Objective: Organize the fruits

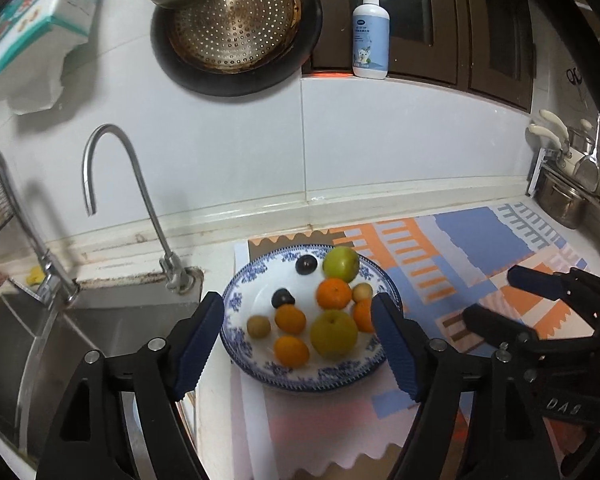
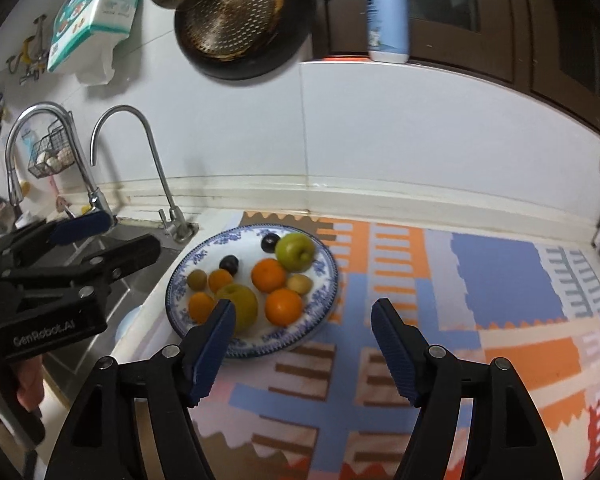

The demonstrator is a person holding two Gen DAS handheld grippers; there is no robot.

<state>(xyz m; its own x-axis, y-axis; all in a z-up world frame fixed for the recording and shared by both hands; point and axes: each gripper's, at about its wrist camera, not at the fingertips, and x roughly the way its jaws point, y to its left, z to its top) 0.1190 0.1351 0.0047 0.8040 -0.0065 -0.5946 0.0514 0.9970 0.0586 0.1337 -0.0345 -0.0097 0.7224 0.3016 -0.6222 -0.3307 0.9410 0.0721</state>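
Left wrist: left claw (image 1: 298, 344) open, empty, plate (image 1: 240, 280) of fruit between fingers beyond; right claw (image 2: 304, 346) open, plate ahead-left.

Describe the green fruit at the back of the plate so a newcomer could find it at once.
Start at the blue-and-white plate on the patterned mat, right of the sink. On its far rim, nearest the wall, sits the green fruit, beside a dark plum. The other green fruit lies at the near side and looks yellower.

"GenRobot.AI" stands on the left tongs (image 2: 100, 236); "DAS" on the right tongs (image 1: 500, 300).
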